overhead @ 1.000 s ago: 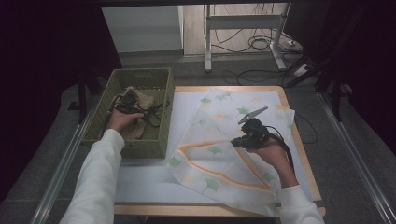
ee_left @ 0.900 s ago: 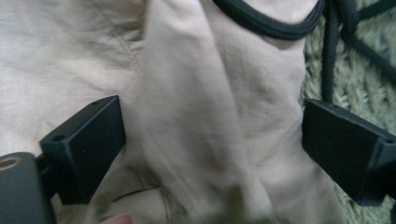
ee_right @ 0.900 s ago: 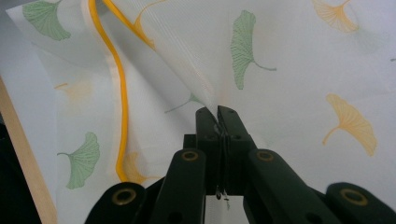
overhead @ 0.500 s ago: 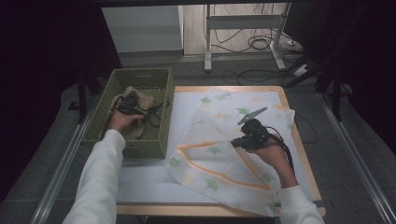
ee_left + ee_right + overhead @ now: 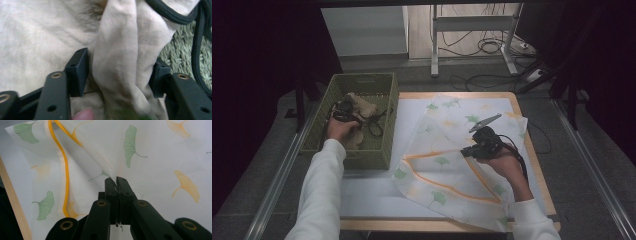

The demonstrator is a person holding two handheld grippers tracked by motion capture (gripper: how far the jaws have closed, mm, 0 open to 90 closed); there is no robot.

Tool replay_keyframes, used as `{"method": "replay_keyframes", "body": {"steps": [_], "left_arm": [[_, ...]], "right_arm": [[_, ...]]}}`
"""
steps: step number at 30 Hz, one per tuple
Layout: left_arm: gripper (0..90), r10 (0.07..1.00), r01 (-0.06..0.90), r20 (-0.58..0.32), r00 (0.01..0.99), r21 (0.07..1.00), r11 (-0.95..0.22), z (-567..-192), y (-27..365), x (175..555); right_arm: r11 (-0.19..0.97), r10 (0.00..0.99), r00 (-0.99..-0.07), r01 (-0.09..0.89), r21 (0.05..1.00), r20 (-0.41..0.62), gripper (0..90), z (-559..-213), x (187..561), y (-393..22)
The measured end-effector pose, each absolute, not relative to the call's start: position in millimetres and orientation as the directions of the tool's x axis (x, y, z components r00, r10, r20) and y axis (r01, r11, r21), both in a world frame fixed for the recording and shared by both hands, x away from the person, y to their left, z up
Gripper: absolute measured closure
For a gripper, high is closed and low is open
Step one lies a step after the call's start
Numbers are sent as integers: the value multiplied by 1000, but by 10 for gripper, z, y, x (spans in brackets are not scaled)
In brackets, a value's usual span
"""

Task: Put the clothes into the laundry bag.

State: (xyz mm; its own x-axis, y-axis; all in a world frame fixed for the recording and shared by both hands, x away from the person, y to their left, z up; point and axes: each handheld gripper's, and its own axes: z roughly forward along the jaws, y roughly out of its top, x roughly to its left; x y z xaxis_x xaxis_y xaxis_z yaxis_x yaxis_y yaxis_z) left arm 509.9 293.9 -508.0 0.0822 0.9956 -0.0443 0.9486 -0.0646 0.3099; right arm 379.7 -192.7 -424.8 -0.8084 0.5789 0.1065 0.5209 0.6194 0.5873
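Closing your left gripper (image 5: pixel 117 75) around the beige cloth (image 5: pixel 120 50) fold in the basket (image 5: pixel 384 100), its fingers have just been narrowing. Your right gripper (image 5: pixel 117 181) pinches the leaf-print cloth (image 5: pixel 155 152) shut; next, lift the beige one out.

Woven green basket (image 5: pixel 382 95) — crumpled matt beige cloth (image 5: pixel 120 62) — sheer ginkgo-print fabric (image 5: pixel 155 152)

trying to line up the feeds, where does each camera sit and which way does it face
High view: above the person's side, looking forward and down on the table; both sleeved forearms show.
Left gripper view: on the left gripper, facing beige cloth between its jaws, which have just been closing.
Right gripper view: on the right gripper, pinching the leaf-print cloth.
Shared: both cloths.
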Motion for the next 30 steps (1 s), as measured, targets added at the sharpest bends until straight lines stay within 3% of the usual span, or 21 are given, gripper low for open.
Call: {"method": "replay_keyframes", "body": {"steps": [7,17,30], "left_arm": [[597,996,949,-80,37,315,-10,-5067,3003,5095],[504,997,948,-47,67,316,-49,-5089,2970,5100],[752,997,955,-77,17,297,6,-5050,3032,5092]], "right_arm": [[618,578,-809,520,590,107,868,-4239,3793,-1932],[620,574,-812,514,594,103,866,-4232,3789,-1933],[611,571,-814,508,607,106,866,-4200,3776,-1946]]}}
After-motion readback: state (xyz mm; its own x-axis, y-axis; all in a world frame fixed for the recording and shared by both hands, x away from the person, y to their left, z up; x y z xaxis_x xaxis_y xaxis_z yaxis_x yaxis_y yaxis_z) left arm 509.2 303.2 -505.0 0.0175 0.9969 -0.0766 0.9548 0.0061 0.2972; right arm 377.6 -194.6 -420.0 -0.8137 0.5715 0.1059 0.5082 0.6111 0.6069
